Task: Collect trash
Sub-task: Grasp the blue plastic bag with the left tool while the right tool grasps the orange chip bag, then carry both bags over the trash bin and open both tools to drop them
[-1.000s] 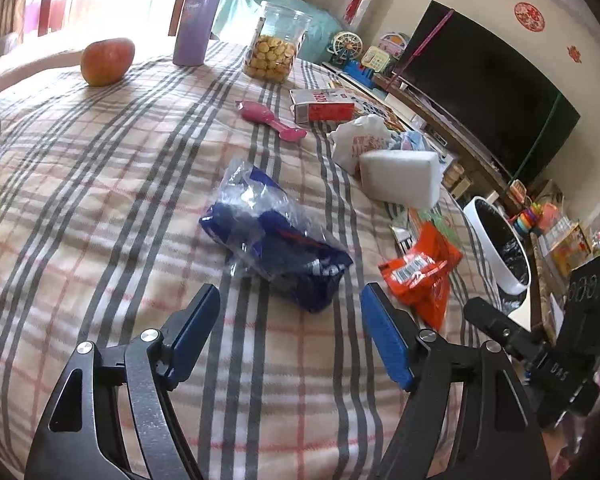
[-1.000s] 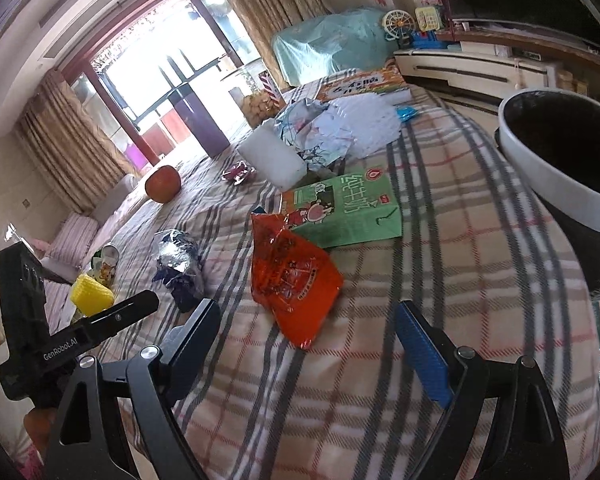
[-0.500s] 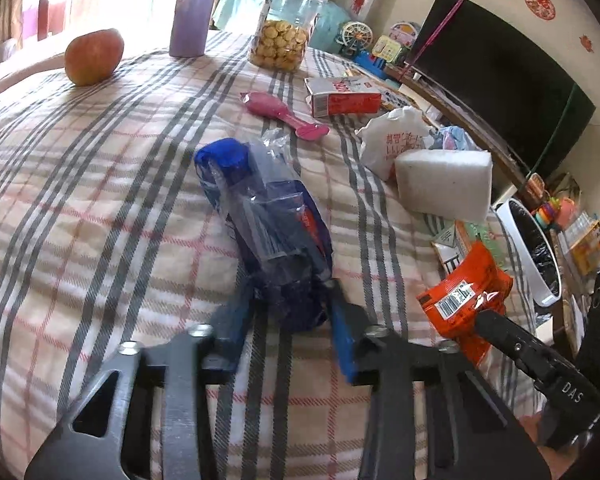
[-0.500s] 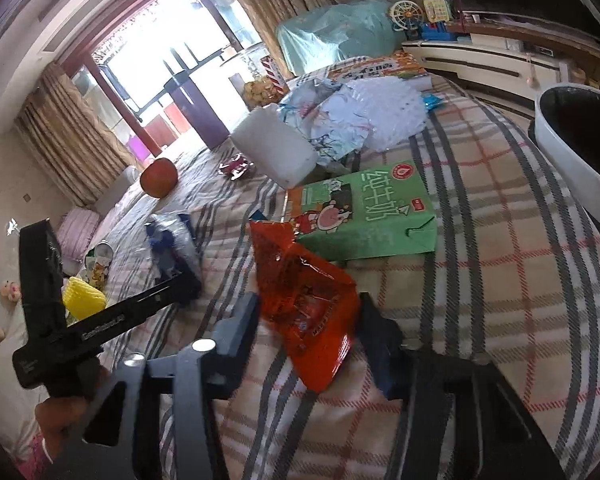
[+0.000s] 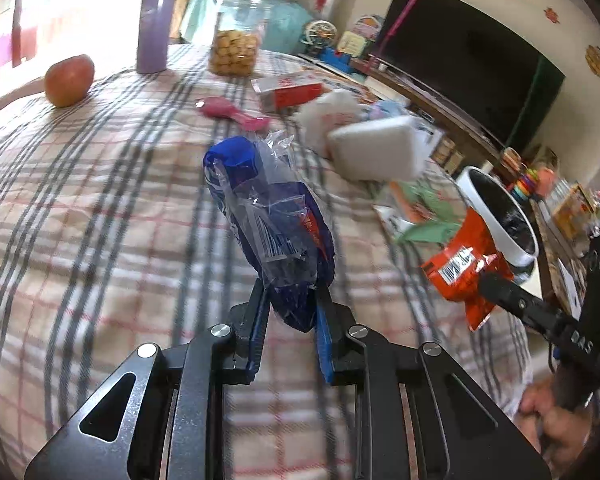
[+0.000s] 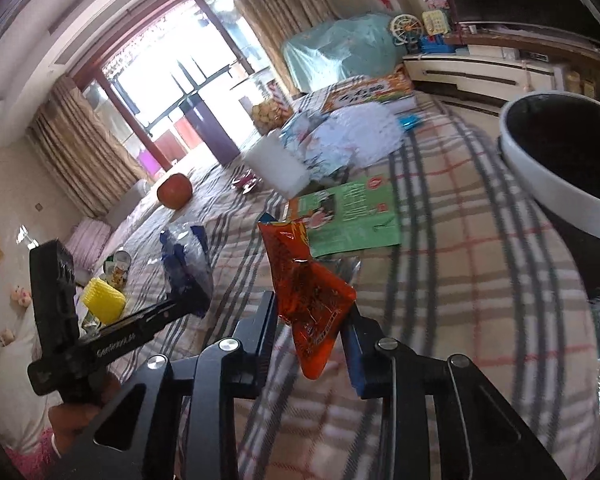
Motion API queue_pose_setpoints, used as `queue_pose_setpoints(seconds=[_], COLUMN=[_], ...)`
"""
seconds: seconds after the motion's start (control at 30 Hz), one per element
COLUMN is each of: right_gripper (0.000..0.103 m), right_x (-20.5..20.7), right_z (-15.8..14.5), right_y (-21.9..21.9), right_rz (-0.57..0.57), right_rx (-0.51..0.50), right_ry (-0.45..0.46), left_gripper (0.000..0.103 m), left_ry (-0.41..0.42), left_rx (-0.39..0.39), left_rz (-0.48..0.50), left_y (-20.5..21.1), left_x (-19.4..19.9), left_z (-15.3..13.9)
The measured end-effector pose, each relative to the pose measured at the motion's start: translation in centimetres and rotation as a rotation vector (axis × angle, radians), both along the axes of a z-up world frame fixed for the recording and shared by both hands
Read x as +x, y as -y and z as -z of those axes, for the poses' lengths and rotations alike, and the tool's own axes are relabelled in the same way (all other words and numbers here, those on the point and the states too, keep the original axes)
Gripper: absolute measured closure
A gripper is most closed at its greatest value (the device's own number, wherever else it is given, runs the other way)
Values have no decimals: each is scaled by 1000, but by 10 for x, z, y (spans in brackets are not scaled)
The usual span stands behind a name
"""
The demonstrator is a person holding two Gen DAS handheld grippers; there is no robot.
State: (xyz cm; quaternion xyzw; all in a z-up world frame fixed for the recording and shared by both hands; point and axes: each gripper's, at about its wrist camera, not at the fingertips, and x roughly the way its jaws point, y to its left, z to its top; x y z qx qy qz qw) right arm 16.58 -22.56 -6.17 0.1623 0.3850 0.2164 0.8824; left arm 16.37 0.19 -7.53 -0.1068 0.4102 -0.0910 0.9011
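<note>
A crumpled blue and clear plastic wrapper (image 5: 272, 216) stands up between the fingers of my left gripper (image 5: 290, 304), whose jaws are closing on its lower end and lifting it off the plaid cloth. My right gripper (image 6: 312, 312) is closing its jaws on an orange snack bag (image 6: 304, 280), its pads pressing the bag's lower part. In the left wrist view the orange bag (image 5: 462, 268) hangs from the right gripper's finger at the right. The blue wrapper (image 6: 186, 264) shows in the right wrist view too. A white bin with a black liner (image 6: 560, 176) stands beyond the table's right edge.
On the plaid tablecloth (image 5: 100, 184) lie a green leaflet (image 6: 352, 216), a white foam block (image 5: 374, 152), crumpled white paper (image 6: 360, 136), a pink spoon (image 5: 232, 112), a red carton (image 5: 288, 90), an apple (image 5: 69, 80), a cookie jar (image 5: 236, 42) and a purple flask (image 5: 154, 24).
Both grippers went from wide open to closed on trash: the left on the blue wrapper, the right on the orange bag. Both pieces now stand raised off the cloth.
</note>
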Motion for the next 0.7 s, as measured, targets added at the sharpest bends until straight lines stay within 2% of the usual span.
queue_pose_setpoints(seconds=[0.5,0.7], right_gripper=[72,72], right_x=[-19,-22], right_z=[-14,-20], right_y=[72,99], right_rz=[149,200], right_rx=[20,33], right_ry=[39,56], left_gripper=[83,83], left_ry=[31,31], left_rx=[36,53], left_rz=[258,325], left_y=[95,126], left_x=[-12,-10], left_z=[-18,-20])
